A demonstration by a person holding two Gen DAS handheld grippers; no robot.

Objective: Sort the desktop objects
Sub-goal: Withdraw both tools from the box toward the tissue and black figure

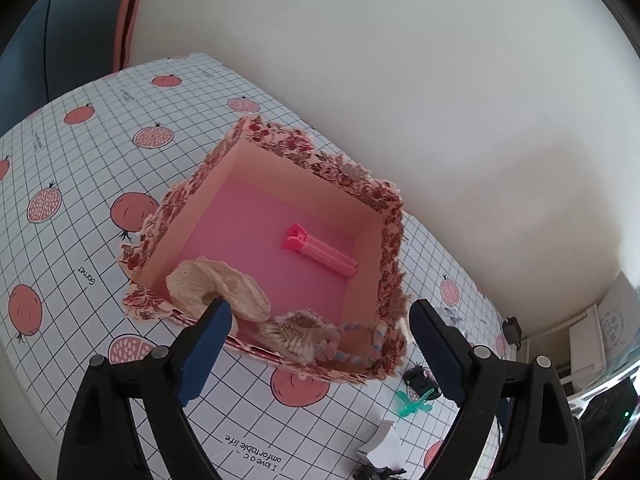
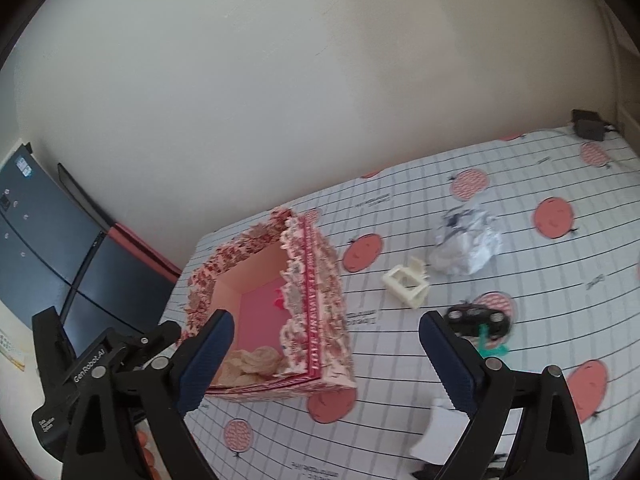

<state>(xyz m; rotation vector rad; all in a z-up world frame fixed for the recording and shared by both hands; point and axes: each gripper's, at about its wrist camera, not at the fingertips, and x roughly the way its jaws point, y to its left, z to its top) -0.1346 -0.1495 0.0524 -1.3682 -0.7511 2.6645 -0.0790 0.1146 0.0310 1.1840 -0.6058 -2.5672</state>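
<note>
An open box (image 1: 390, 216) with floral walls and a pink floor stands on the gridded tablecloth (image 1: 80, 200). A pink clip (image 1: 320, 250) lies inside it. A cream scrunchie (image 1: 224, 286) and a knitted piece with a pastel cord (image 1: 320, 338) hang over the near wall. My left gripper (image 1: 320, 312) hovers open just in front of that wall, nothing between its fingers. My right gripper (image 2: 326, 318) is open and empty too, above the box (image 2: 316, 300). A black toy car (image 2: 478, 320), a green clip (image 2: 492, 346) and a cream hair claw (image 2: 406, 280) lie to its right.
Crumpled white paper (image 2: 466, 246) lies beyond the hair claw, and a folded white paper scrap (image 2: 440, 432) near the front. A black adapter (image 2: 588, 124) sits at the table's far corner. A pale wall backs the table; a dark cabinet (image 2: 60, 240) stands at the left.
</note>
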